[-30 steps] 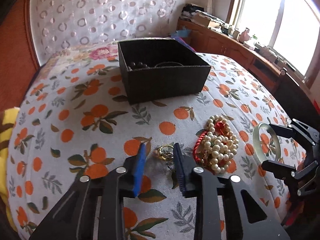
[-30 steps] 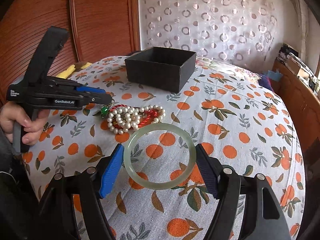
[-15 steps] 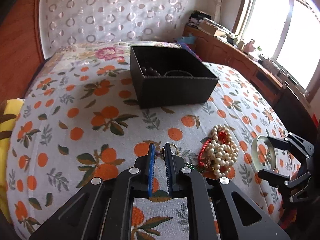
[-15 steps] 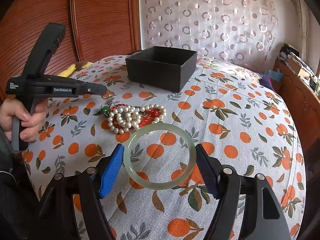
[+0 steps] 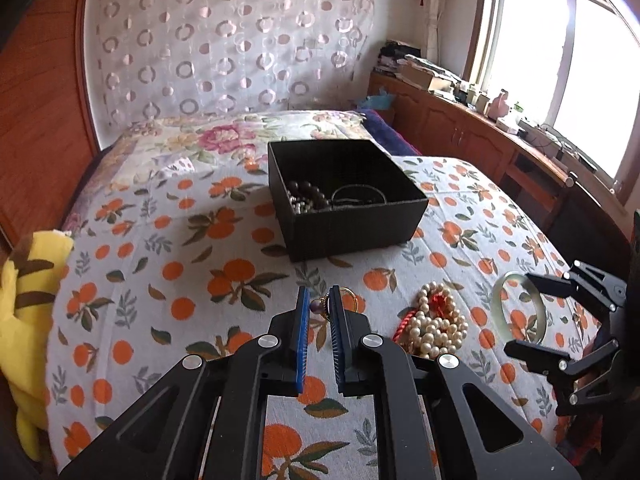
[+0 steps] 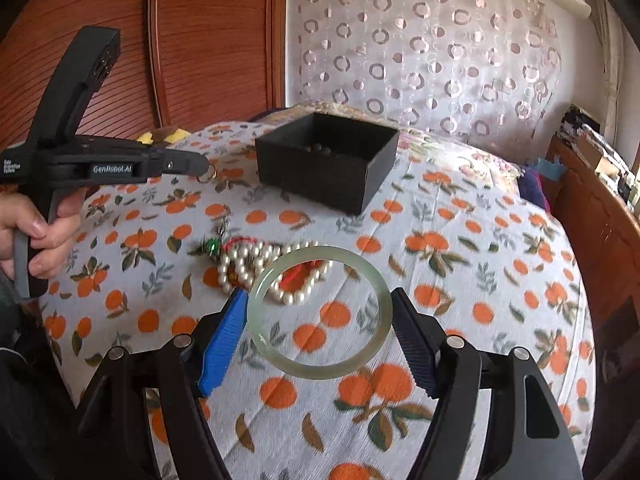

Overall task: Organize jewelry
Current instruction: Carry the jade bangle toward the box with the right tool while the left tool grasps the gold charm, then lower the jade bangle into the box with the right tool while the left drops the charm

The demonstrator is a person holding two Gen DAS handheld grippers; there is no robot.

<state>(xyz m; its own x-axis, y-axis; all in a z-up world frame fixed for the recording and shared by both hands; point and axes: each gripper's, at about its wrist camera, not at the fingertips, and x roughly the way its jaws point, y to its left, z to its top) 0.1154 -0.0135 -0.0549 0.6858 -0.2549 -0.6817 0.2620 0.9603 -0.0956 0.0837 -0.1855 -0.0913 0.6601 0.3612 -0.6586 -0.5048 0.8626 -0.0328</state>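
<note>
My left gripper [image 5: 319, 300] is shut on a small gold ring piece [image 5: 346, 295] and holds it above the bedspread; the ring [image 6: 207, 175] hangs at the fingertips in the right wrist view too. My right gripper [image 6: 318, 314] is shut on a pale green jade bangle [image 6: 320, 371], held above the bed; the bangle also shows in the left wrist view [image 5: 497, 307]. A black open box [image 5: 347, 196] holding dark beads and a bangle stands farther back on the bed. A pile of pearl strands with red cord [image 5: 434, 326] lies between the grippers.
A yellow plush toy [image 5: 28, 304] lies at the bed's left edge. A wooden cabinet [image 5: 472, 136] with clutter runs along the window at right. A wooden headboard [image 6: 192, 40] and curtain stand behind the bed. A green-charm piece [image 6: 211, 245] lies beside the pearls.
My left gripper closed on the gold ring piece and lifted it off the bedspread toward the box. My right gripper rose slightly and shifted left with the bangle.
</note>
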